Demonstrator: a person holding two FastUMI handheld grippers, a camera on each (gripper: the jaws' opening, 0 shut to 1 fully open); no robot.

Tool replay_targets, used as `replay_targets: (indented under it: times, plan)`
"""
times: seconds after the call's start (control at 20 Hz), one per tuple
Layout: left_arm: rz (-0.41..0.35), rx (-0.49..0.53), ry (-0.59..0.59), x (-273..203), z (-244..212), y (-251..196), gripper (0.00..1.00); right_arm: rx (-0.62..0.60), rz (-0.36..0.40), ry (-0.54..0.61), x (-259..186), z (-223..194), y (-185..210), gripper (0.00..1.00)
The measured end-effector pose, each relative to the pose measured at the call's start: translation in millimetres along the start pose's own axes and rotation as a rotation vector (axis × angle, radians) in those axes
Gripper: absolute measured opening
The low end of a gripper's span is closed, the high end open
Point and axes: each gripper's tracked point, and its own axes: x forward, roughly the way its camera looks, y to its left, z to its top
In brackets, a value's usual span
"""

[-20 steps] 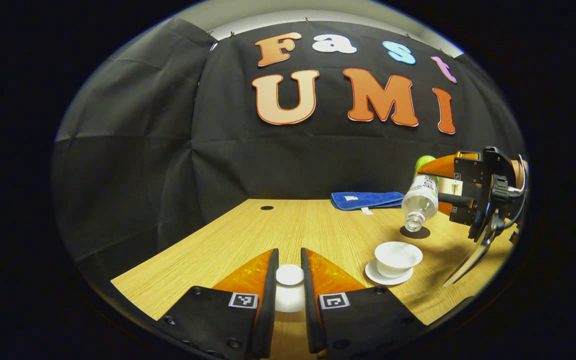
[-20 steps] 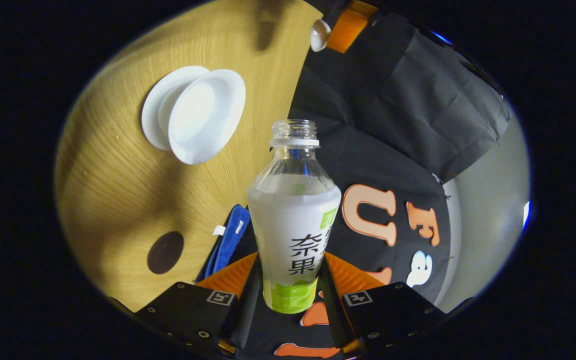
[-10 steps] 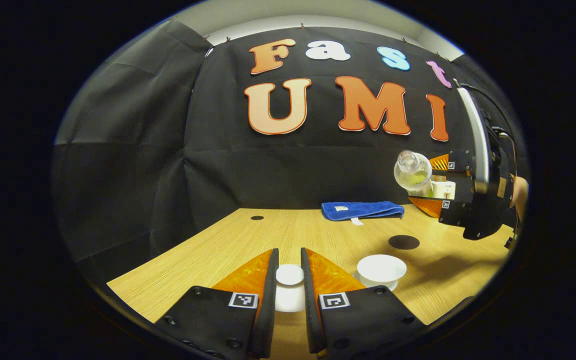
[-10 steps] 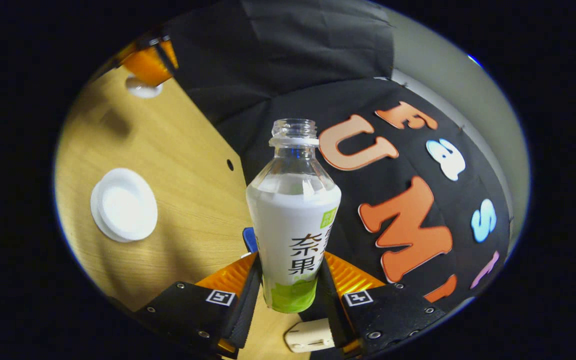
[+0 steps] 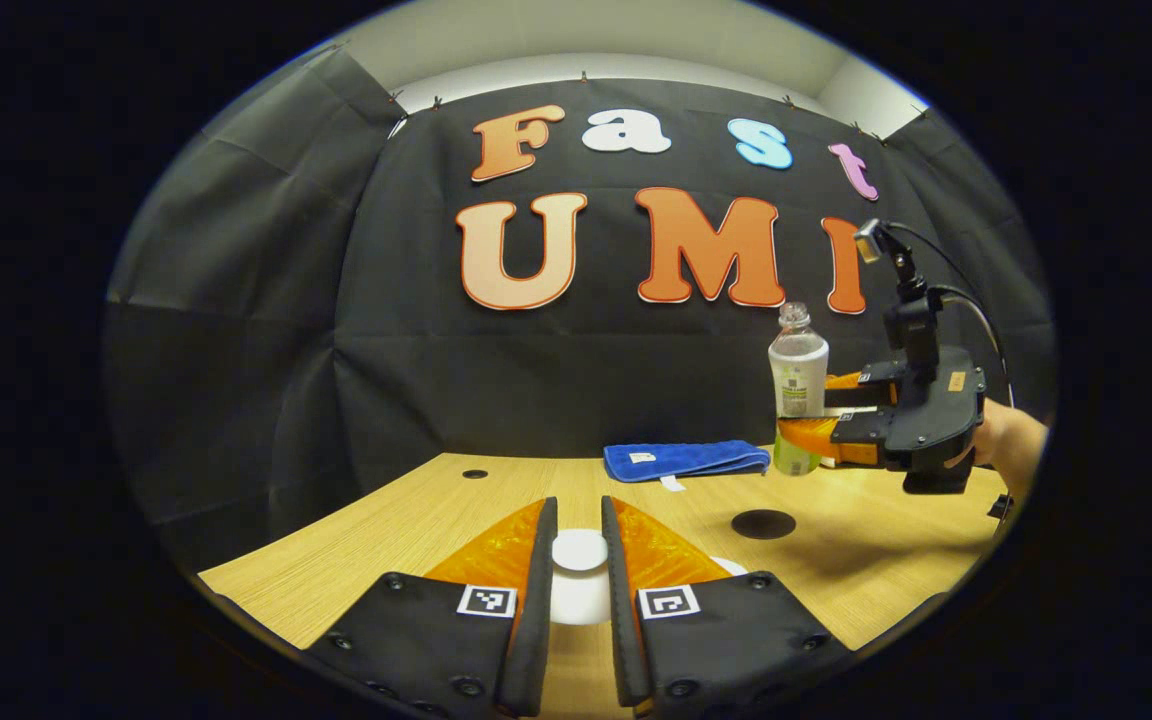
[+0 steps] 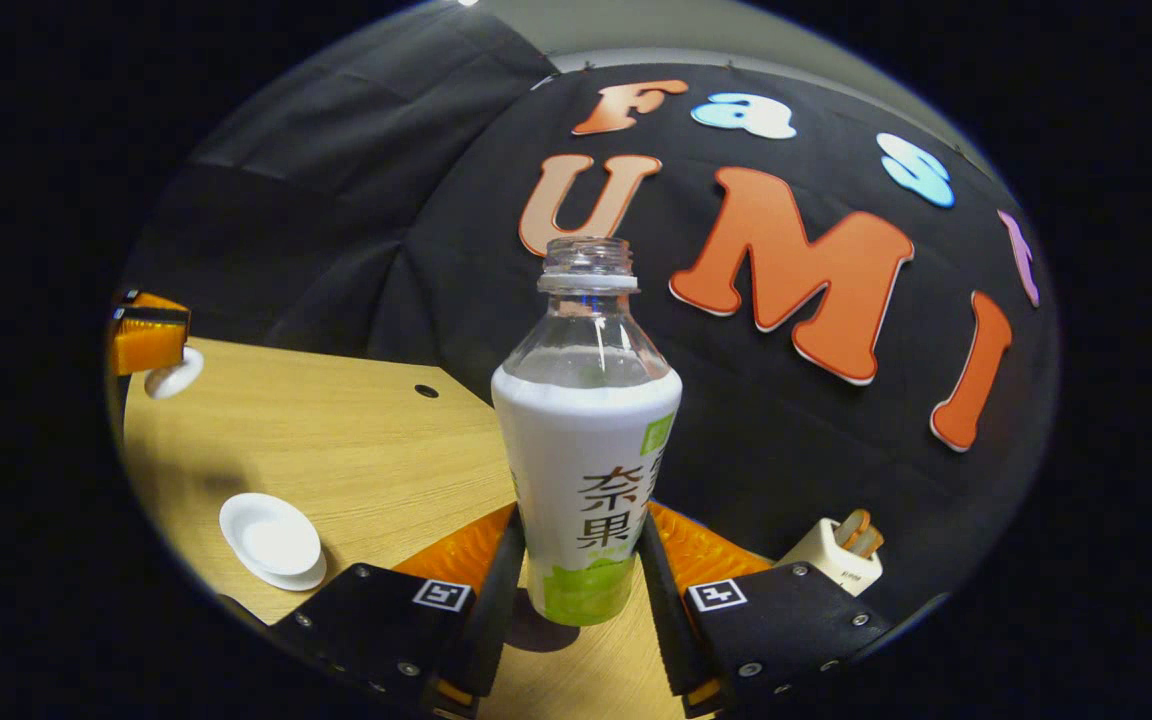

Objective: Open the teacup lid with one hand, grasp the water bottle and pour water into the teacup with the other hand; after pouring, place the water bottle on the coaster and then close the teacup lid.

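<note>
The water bottle [image 6: 586,430] stands upright and uncapped in the right hand-held gripper [image 6: 576,580], whose two fingers press against its lower sides. It is clear plastic with a white wrap that turns green near the base and carries dark printed characters; the neck above the wrap is transparent. In the left gripper view the same water bottle [image 5: 798,385] is held above the far right part of the tabletop [image 5: 416,520], with a hand [image 5: 1011,445] behind the right hand-held gripper [image 5: 811,430].

The coaster [image 5: 763,523], a dark round disc, lies flat on the tabletop, below and a little nearer than the bottle. The left hand-held gripper [image 5: 578,560] is narrowed on the white teacup lid [image 5: 579,550], a finger on each side of its knob, lifted off the wood. The teacup [image 6: 271,538], open, white and shallow, sits on its saucer at the near left of the right gripper view, well apart from the lid [image 6: 174,378].

A folded blue cloth [image 5: 686,460] lies near the back edge. The tabletop is light wood grain with a small dark hole [image 6: 426,391]. A white plug-like block [image 6: 831,555] rests at the right. Black cloth walls the booth.
</note>
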Motion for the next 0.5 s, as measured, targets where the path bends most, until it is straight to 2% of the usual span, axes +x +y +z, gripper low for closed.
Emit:
replay_targets:
  times: [0.3, 0.5]
  plan:
    - [-0.049, -0.012, -0.036, 6, 14, -31, 0.29, 0.174, -0.007, 0.014, 7, -8, 13, 0.64]
    - [-0.074, -0.018, -0.039, 8, 16, -47, 0.3, 0.261, 0.019, 0.042, 10, -18, 24, 0.64]
